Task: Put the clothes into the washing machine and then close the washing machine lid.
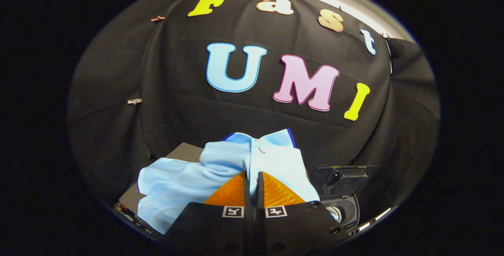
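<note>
A light blue polo shirt (220, 169) with a dark blue collar edge and a small button hangs bunched around my fingers. My gripper (251, 177) is shut on a fold of its cloth, which is pinched in the narrow gap between the two pads. The shirt drapes to the left and ahead of the fingers, held above a grey surface (185, 151). To the right of the fingers, lower down, sits the washing machine (346, 204), dark, with its lid (346, 175) raised behind a round opening. The shirt hides what lies under it.
The booth's black cloth wall (177, 90) stands close behind the shirt and the machine. Small clips (134, 101) pin the cloth at the left. A pale edge (374, 220) runs past the machine at the right.
</note>
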